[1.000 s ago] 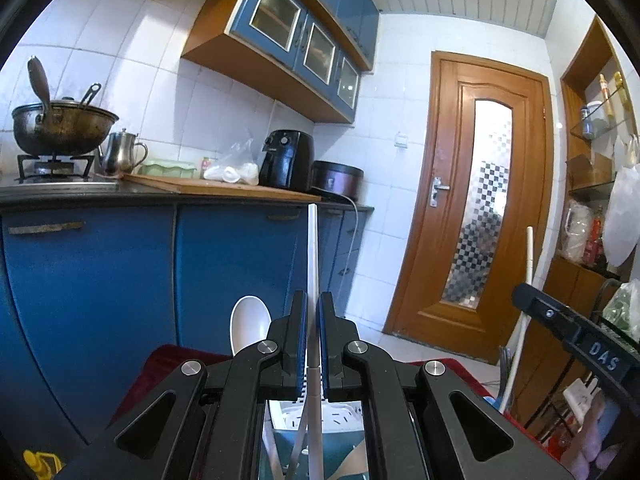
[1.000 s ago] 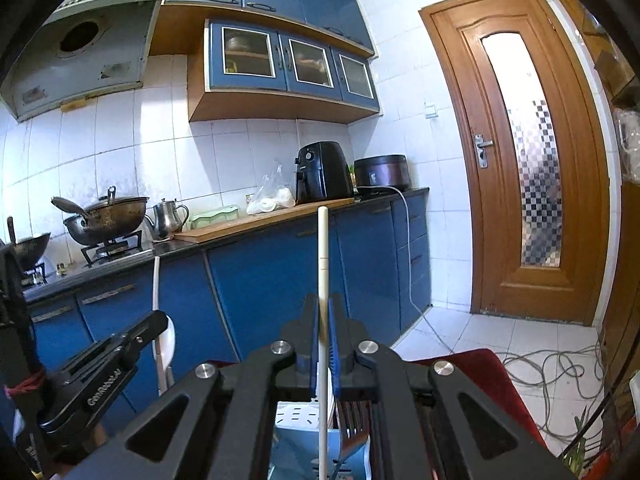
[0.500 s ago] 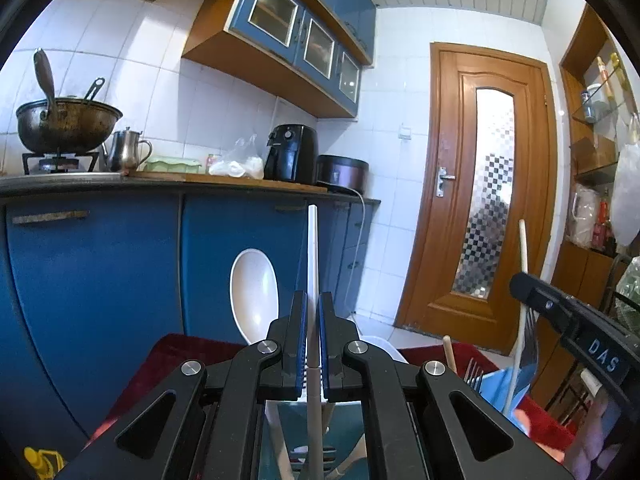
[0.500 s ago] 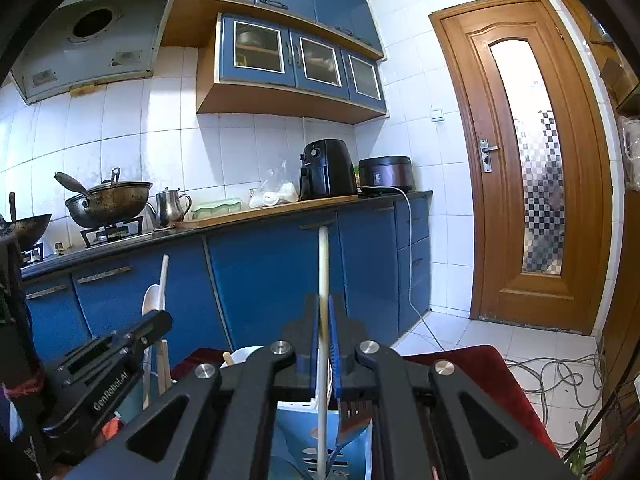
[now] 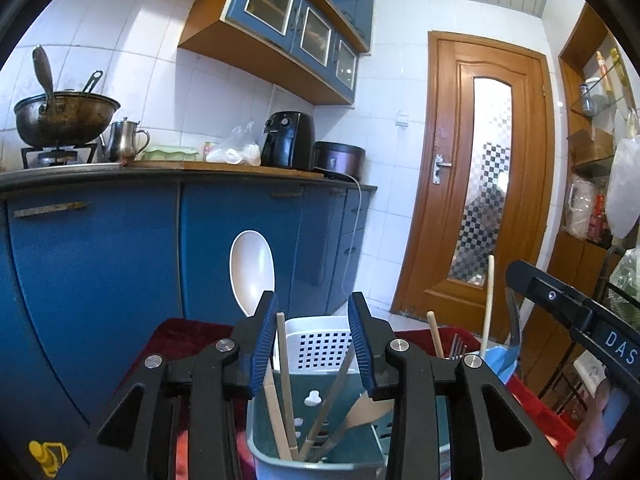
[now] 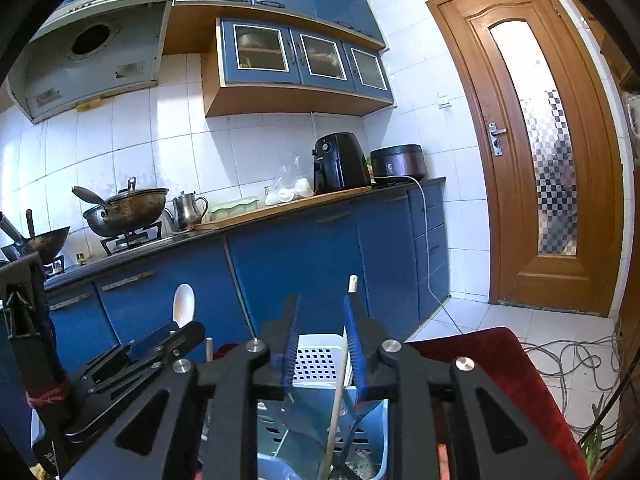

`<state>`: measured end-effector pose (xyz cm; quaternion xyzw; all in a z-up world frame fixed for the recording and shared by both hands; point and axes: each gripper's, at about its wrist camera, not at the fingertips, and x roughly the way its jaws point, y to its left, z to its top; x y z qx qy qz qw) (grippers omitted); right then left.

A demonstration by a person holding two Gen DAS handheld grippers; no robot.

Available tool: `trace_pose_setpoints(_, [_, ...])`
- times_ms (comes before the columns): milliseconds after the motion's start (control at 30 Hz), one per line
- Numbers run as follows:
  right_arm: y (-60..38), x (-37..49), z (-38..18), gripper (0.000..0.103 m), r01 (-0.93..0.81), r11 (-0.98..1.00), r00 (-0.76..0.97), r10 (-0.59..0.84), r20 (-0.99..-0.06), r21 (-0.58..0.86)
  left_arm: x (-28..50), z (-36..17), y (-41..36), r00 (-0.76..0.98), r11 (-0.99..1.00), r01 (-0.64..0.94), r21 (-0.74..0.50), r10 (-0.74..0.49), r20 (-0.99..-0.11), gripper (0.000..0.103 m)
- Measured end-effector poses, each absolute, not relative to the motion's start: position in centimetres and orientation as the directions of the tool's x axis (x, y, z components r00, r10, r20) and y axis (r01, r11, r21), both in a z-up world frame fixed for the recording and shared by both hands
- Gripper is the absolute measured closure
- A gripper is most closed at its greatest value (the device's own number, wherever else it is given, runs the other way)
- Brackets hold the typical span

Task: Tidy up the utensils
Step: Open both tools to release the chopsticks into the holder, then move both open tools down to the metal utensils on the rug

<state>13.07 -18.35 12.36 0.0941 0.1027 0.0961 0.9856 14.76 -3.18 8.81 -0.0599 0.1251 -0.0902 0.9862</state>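
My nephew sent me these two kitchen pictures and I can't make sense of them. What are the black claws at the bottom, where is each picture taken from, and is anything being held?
The claws are hand-held two-finger grippers, one in each of a person's hands. Each carries a wide-angle camera that looks forward along its fingers, hence the curved edges.

One picture is from the left gripper, the other from the right gripper. Both stand open and hold nothing.

Below the left one is a teal utensil holder with wooden chopsticks and a wooden spatula standing in it. Below the right one a light blue holder contains a pale stick. A white perforated basket and a white spoon stand behind, all on a red cloth.
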Motion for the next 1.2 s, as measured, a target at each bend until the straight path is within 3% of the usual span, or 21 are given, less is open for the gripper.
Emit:
trace_pose_setpoints(133, [-18.4,12.2,12.9,0.066,-0.172,0.957,0.957,0.219,-0.191,0.232,14.1,9.0,-3.1,0.946,0.975,0.167,-0.147,-0.201,-0.256,0.065])
trace_pose_setpoints(533, [-18.1,8.4,14.2,0.066,-0.188,0.946,0.942,0.250,-0.225,0.264,11.4,10.5,-2.2,0.920,0.967,0.174,-0.183,-0.227,-0.321,0.065])
trace_pose_setpoints(1200, [-16.3,1.1,15.3,0.065,-0.224,0.937,0.904,0.302,-0.301,0.269,2.5,13.7,-2.5,0.899,0.969,0.226,-0.101,-0.247,-0.362,0.064])
